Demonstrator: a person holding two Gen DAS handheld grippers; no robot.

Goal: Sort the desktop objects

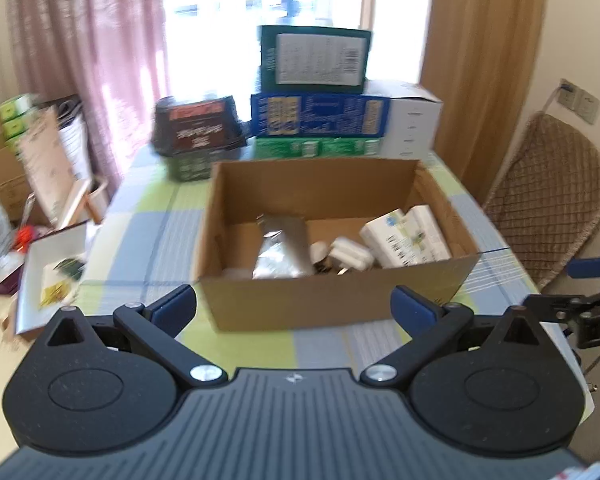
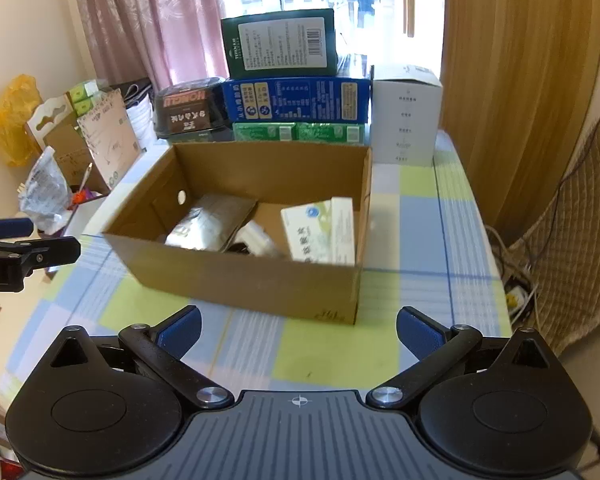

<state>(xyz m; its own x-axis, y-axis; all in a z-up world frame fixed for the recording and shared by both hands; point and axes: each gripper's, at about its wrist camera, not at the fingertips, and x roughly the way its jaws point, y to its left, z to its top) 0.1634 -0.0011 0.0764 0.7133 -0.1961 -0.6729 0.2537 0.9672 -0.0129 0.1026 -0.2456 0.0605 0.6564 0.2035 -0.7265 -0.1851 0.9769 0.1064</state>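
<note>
Both grippers hang wide and empty just in front of the cardboard box (image 2: 244, 276).

Left gripper (image 1: 294, 308) and right gripper (image 2: 298, 332) each show blue pads spread far apart with only checked tablecloth (image 2: 416, 232) between them; no earlier picture is given, so only this spread state can be told. Inside the box lie a crumpled silver pouch (image 2: 208, 224), a white plug-like thing (image 1: 350, 254) and white cartons (image 2: 324, 232) leaning at its right end, their print too blurred to read. The box's near wall hides the floor under these things and cuts off their lower parts. Behind the box stand a green carton (image 2: 280, 42) on a blue one (image 2: 296, 100), a white carton (image 2: 406, 120) and a dark tub (image 2: 186, 114). Left wrist view is smeared throughout.
</note>
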